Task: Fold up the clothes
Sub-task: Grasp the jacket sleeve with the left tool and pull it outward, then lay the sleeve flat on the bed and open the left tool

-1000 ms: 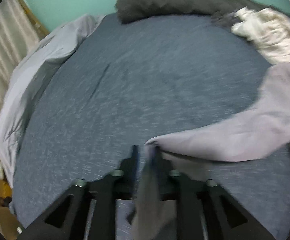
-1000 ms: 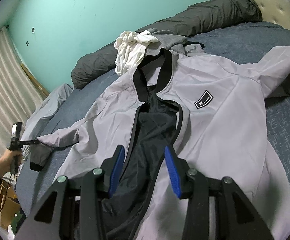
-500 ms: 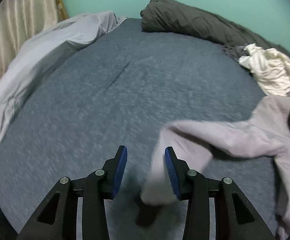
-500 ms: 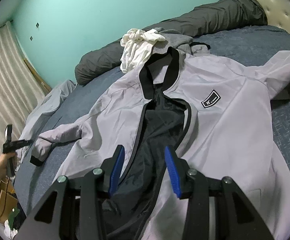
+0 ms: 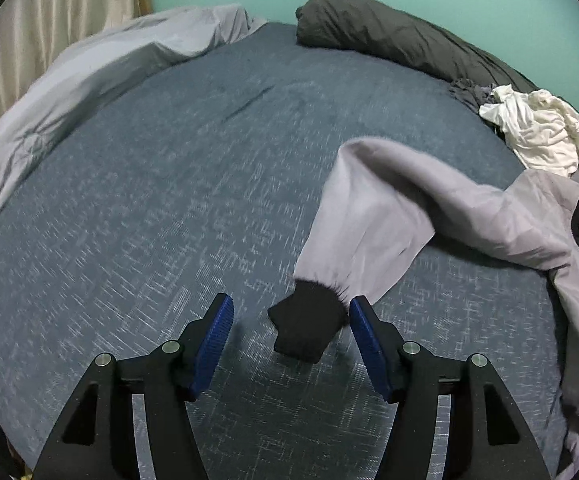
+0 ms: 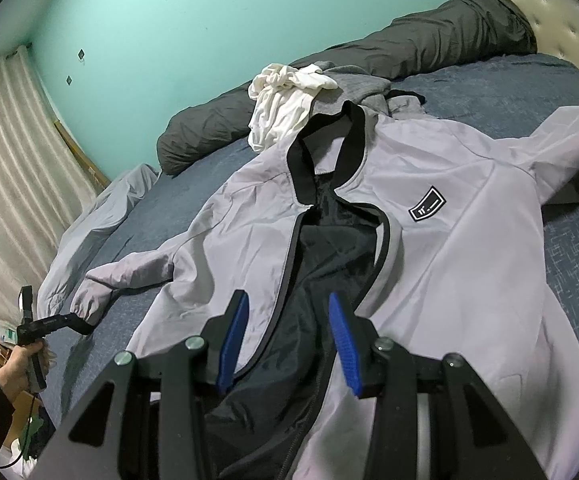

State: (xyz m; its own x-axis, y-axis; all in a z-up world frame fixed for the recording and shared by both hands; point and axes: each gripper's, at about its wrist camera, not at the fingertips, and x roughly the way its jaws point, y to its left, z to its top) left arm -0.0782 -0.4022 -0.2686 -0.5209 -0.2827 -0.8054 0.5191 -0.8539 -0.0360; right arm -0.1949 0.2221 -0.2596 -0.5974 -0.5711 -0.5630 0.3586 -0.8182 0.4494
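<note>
A light grey jacket with a black collar and black lining lies face up and unzipped on the dark blue bed. My right gripper hovers open over its open front, holding nothing. One sleeve stretches toward my left gripper, which is open. The sleeve's black cuff lies on the bed between the blue fingers, closer to the right finger. In the right wrist view, a hand holds the left gripper at the bed's left edge, by that cuff.
A crumpled white garment and a grey one lie above the jacket's collar. A rolled dark duvet runs along the teal wall. A pale grey sheet is bunched at the left edge by the curtain.
My left gripper was shut on the sleeve end, then opened and let it go; the sleeve now rests on the bed with its cuff between the fingers. The right gripper barely moved.
</note>
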